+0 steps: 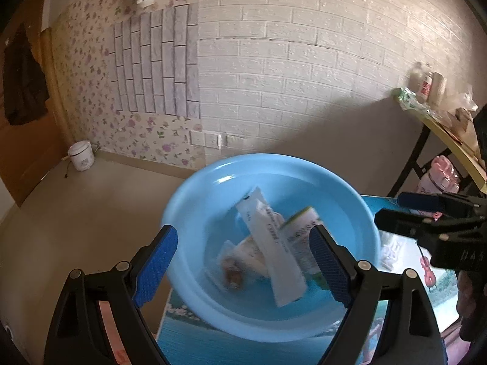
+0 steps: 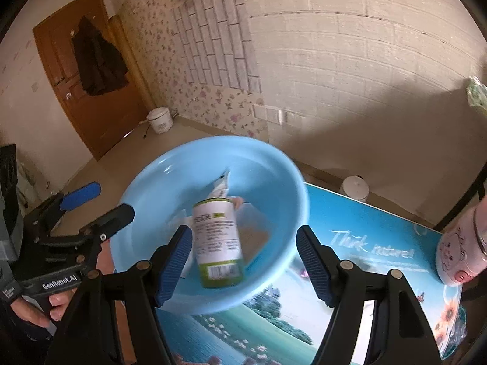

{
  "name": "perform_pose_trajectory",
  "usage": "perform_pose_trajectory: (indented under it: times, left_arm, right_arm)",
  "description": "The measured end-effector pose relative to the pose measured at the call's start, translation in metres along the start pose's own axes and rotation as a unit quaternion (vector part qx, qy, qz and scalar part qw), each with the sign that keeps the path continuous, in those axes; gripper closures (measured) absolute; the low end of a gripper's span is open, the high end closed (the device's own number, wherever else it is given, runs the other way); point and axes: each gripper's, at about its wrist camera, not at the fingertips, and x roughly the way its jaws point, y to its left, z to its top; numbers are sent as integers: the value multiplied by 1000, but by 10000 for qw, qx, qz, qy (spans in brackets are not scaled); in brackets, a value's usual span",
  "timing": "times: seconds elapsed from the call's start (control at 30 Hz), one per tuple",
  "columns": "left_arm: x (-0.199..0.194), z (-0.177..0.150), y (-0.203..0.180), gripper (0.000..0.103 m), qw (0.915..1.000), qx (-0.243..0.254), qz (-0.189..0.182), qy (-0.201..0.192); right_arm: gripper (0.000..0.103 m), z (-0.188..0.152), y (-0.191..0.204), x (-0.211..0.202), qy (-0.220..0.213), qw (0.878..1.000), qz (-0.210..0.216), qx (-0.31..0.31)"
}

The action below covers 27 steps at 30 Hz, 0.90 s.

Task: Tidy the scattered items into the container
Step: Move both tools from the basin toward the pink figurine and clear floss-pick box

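Both the left gripper (image 1: 243,261) and right gripper (image 2: 243,261) were released above the round light-blue plastic basin (image 2: 146,188), which held a green-and-white tube (image 2: 217,237) near the tabletop's far-left corner.

Black left gripper (image 2: 91,203) printed "GenRobot.AI", with blue ribbed pads and brass-coloured pivot screws.

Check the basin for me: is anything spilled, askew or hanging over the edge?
Nothing spilled. The blue basin holds the green-and-white can, lying tilted on its side over the long white sachet and snack packets. All sit inside the rim. Both pairs of tongs are open and empty.
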Motion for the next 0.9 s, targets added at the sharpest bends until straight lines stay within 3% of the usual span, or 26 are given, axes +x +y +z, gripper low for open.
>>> perform_pose_trajectory:
  times: [0.9]
  left_arm:
    - [-18,-19,-110,15,9968,586,-535,112]
  right_arm:
    - [31,-62,-92,-57,-28,9968,-396,695]
